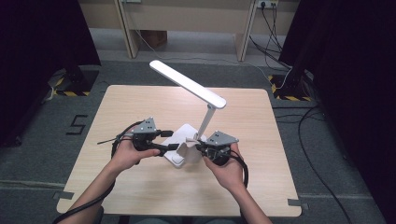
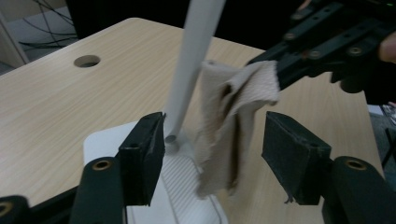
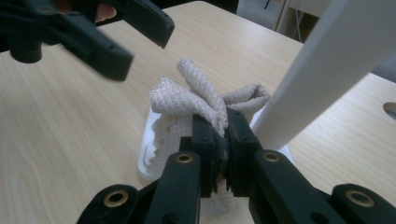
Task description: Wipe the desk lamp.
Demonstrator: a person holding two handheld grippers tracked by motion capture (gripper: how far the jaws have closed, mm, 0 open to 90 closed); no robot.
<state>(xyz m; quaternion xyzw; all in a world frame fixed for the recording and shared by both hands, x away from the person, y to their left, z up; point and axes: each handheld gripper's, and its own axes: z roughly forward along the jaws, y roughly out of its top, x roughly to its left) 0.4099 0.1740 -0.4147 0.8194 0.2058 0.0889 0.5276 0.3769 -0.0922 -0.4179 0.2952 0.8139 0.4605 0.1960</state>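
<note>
- your right gripper [image 3: 221, 135] pinches the beige cloth [image 3: 205, 105] above the lamp base [image 2: 100, 140].
- your left gripper [image 2: 212, 154] gapes wide beside that base, holding nothing.

A light wood table [image 1: 140, 186] is seen in the middle, w/ a round hole [image 2: 87, 60] near one corner. It is placed on grey floor [image 1: 42, 158], where a "5" [image 1: 77, 125] is marked at left. Black curtains [image 1: 37, 46] are hung on both sides. At the back, a box [image 1: 153, 38] is kept under a bench, and cables [image 1: 273, 32] are run down from a socket [image 1: 267, 3].
</note>
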